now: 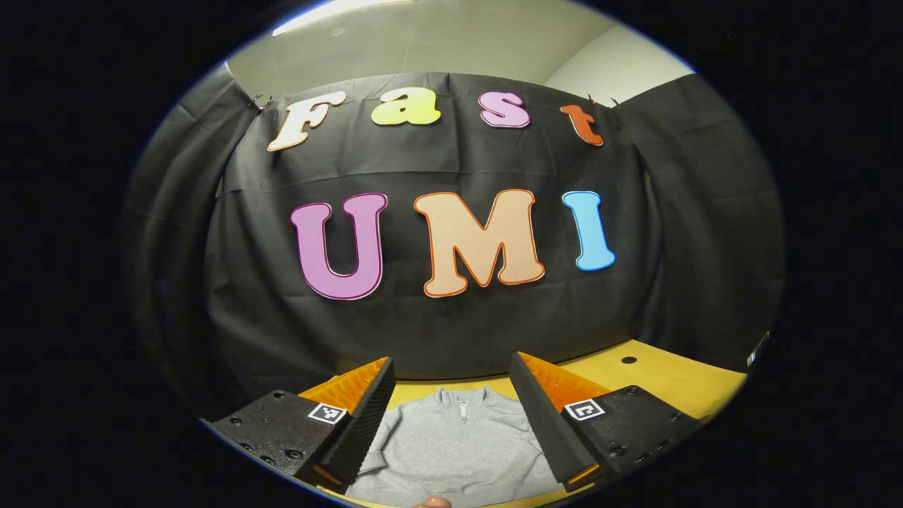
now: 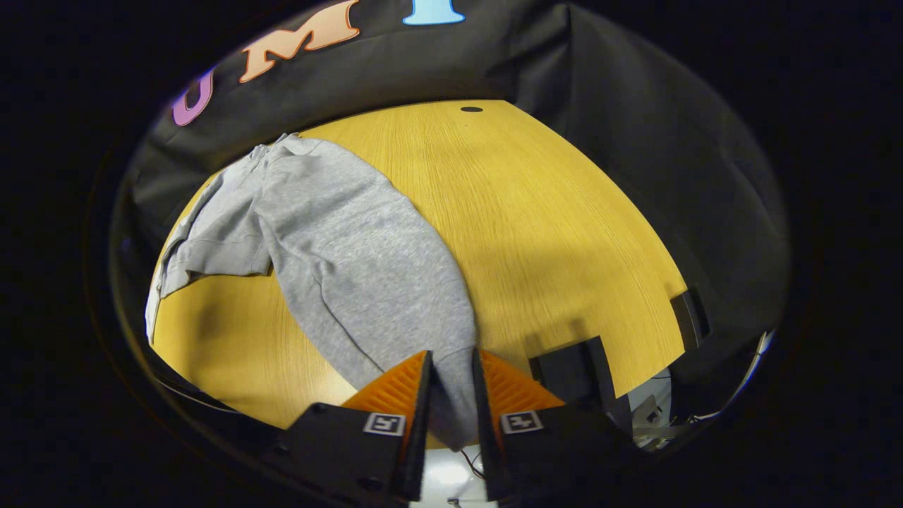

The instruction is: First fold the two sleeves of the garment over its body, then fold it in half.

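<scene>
Closest to the camera in the right gripper view, the right gripper (image 2: 451,381) is clenched on the cuff end of one sleeve (image 2: 367,275), both fingers pressing the cloth. This grip probably serves to carry the sleeve over the body of the grey garment (image 2: 226,219), which lies flat on the yellow table (image 2: 550,233). In the left gripper view the left gripper (image 1: 451,395) is released, its jaws wide apart, above the collar (image 1: 462,403), holding nothing. That view shows the zip at the neck; the right one shows the long sleeve.
</scene>
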Available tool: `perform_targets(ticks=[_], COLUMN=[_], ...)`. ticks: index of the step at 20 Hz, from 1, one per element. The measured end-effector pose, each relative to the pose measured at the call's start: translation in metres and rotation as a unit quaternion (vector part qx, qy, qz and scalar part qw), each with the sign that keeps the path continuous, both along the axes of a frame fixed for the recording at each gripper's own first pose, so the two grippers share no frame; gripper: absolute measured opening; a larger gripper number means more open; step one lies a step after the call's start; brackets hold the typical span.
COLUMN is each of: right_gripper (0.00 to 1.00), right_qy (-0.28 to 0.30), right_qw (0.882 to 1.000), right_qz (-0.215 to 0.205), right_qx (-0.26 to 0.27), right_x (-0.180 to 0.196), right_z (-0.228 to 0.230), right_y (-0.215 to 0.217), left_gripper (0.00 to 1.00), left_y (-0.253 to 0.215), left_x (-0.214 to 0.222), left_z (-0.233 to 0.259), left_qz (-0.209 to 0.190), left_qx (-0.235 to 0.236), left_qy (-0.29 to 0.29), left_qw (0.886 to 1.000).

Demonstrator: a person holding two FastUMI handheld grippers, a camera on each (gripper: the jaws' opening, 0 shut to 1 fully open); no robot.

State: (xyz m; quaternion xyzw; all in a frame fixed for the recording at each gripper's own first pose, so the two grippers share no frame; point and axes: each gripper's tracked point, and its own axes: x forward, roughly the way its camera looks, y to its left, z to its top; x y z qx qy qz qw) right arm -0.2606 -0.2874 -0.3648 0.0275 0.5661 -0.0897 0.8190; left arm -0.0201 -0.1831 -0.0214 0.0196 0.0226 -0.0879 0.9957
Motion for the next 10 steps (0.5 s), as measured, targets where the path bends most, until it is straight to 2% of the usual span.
perform_targets(ticks=[1, 3, 7, 10], right_gripper=[0.18, 0.11, 0.11, 0.11], right_qy=[-0.003, -0.015, -0.042, -0.063], right_qw=[1.0, 0.999, 0.998, 0.996], right_qz=[-0.009, -0.021, -0.036, -0.044], right_qx=[0.011, 0.029, 0.027, 0.036], right_x=[0.0, 0.003, 0.021, 0.048], right_z=[0.0, 0.004, 0.02, 0.035], right_y=[0.002, 0.007, 0.011, 0.022], left_gripper=[0.96, 0.96, 0.96, 0.95], left_y=[-0.001, 0.0, -0.002, 0.013], left_x=[-0.001, 0.0, 0.001, 0.01], left_z=[0.001, 0.002, 0.001, 0.007], left_qz=[0.001, 0.003, -0.009, -0.003], left_qx=[0.0, -0.002, 0.002, -0.001], left_qy=[-0.001, -0.003, -0.001, -0.01], left_qw=[1.0, 1.0, 1.0, 1.0])
